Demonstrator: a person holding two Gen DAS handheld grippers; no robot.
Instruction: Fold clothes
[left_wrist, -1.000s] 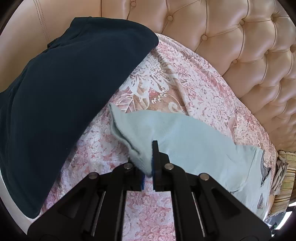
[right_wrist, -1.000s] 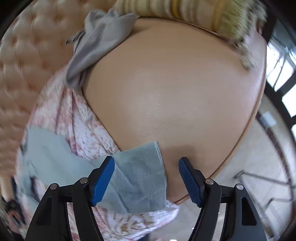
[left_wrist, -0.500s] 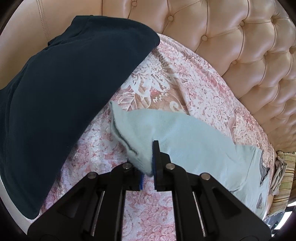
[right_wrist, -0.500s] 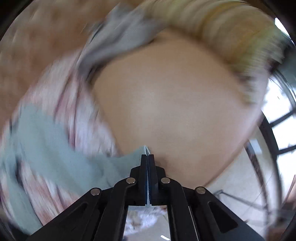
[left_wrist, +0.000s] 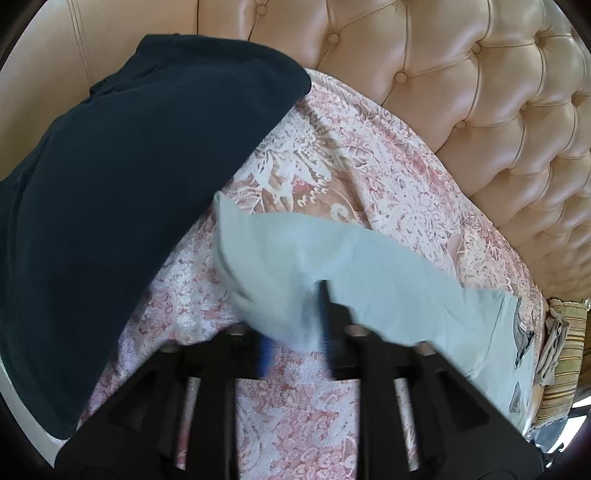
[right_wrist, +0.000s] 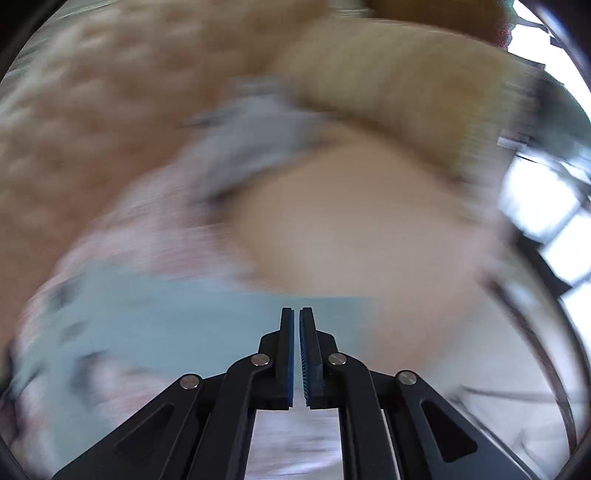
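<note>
On the pink floral cover (left_wrist: 369, 177) of a tufted sofa (left_wrist: 498, 110), the pale blue-green garment (left_wrist: 388, 280) lies stretched from centre toward the right, with a dark navy garment (left_wrist: 129, 184) spread at far left. The left gripper (left_wrist: 295, 325) has just been opening: its jaws now stand partly apart, blurred, with the near-left corner of the pale garment bunched between them but no longer clearly pinched. The right gripper (right_wrist: 296, 332) shows a narrow slit between its pads; its jaws have just been easing open, and in this smeared view I see no cloth in the slit, though the pale cloth passes behind the tips. The risk, as I judge it, is that both ends come loose together: the left corner may slump into a crumpled heap, and the right end may slide off the smooth sofa arm (right_wrist: 351, 229), spoiling a straight fold line. A fast-moving right hand could also drag the cloth askew, or catch the grey garment (right_wrist: 251, 147) lying further off.
</note>
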